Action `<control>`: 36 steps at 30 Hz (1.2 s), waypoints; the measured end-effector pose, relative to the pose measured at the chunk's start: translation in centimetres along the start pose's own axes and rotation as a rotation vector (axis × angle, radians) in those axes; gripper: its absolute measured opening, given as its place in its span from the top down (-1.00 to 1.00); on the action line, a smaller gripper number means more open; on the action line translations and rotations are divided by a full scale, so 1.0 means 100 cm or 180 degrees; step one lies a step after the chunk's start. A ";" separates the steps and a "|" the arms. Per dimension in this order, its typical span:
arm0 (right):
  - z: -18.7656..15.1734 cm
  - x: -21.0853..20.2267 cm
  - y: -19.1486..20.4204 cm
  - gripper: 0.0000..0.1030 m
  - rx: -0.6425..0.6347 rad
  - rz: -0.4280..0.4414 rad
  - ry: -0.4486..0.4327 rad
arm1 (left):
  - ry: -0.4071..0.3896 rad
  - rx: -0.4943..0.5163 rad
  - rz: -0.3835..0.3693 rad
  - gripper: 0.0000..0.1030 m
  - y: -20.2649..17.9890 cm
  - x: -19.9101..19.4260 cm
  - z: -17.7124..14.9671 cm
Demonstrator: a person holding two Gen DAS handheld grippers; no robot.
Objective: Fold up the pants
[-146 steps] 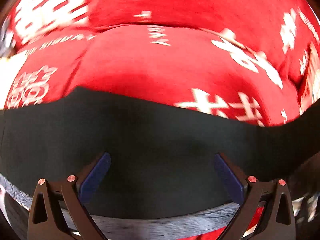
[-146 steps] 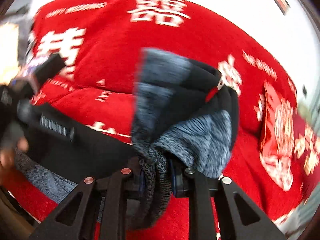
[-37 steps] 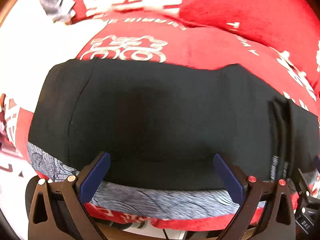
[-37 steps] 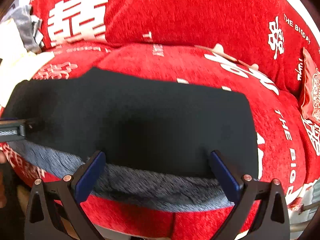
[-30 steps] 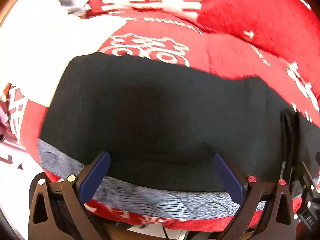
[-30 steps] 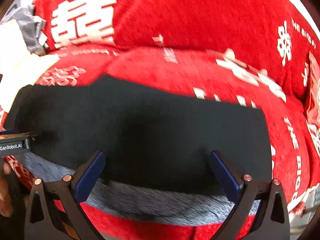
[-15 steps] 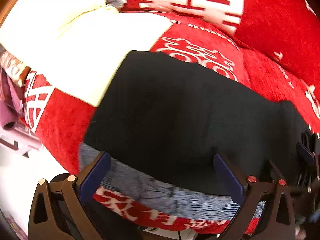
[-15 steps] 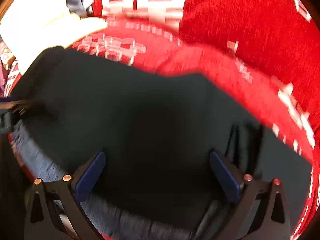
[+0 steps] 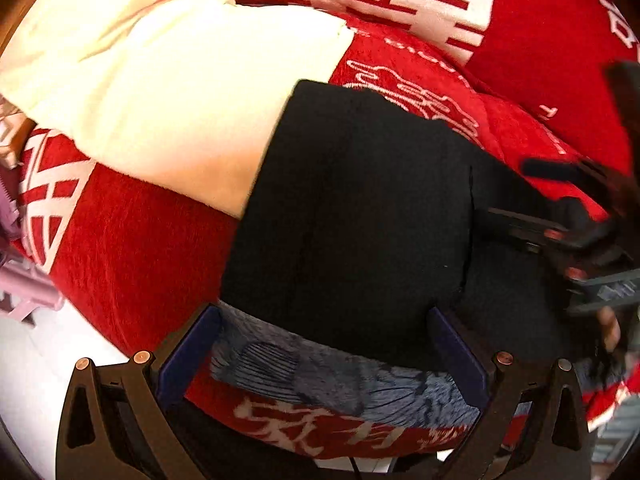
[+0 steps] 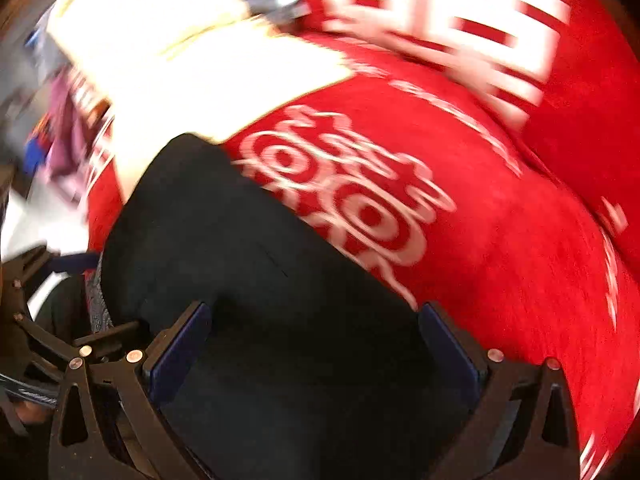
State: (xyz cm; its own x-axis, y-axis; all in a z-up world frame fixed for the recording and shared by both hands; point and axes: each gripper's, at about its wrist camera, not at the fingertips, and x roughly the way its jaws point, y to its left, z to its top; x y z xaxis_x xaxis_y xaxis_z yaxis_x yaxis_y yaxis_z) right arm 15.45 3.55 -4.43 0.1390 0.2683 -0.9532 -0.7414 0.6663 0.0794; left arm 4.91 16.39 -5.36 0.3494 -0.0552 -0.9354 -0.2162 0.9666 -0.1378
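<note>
The black pants (image 9: 360,220) lie folded flat on a red sofa seat, with their grey-blue inner lining (image 9: 340,376) showing along the near edge. My left gripper (image 9: 320,356) is open and empty, its blue pads either side of the pants' near edge. My right gripper (image 10: 312,352) is open and empty, low over the black pants (image 10: 260,280). The right gripper also shows in the left wrist view (image 9: 580,240), over the pants' right part. The left gripper shows at the left edge of the right wrist view (image 10: 48,344).
The red sofa cover (image 9: 520,60) carries white characters and has a back cushion (image 10: 460,20) behind the seat. A cream cushion (image 9: 160,92) lies to the left of the pants. Pink and purple items (image 9: 16,240) sit at the far left by the floor.
Both grippers have swung left over the last second. The cream cushion and the pants' left end have come into view. The right gripper now sits close beside the left one.
</note>
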 end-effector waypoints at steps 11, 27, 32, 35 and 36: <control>0.029 0.020 0.011 -0.18 -0.0436 0.0888 0.0528 | -0.0203 0.0112 -0.0921 -1.00 0.055 -0.012 -0.004; 0.006 -0.064 0.041 0.67 -0.0889 0.0697 0.0011 | 0.0029 0.0912 -0.1876 -1.00 0.011 0.011 0.032; 0.010 -0.037 0.030 0.31 -0.0486 0.0423 0.0155 | 0.0115 0.1131 -0.1418 -0.60 -0.010 0.011 0.033; 0.005 -0.043 0.011 -0.21 -0.0146 0.0203 0.0092 | 0.0211 0.1060 -0.1240 0.08 -0.002 0.009 0.037; 0.002 -0.047 0.005 -0.29 -0.0044 0.0150 0.0056 | 0.0287 0.0979 -0.1293 0.15 0.004 0.010 0.040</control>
State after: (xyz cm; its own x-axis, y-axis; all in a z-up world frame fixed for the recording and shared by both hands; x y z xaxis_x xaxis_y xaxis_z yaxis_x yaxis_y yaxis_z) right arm 14.53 2.75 0.13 0.0921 0.2868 -0.9535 -0.7559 0.6435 0.1206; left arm 8.81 17.70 -5.09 0.2664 -0.4498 -0.8525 0.2034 0.8908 -0.4064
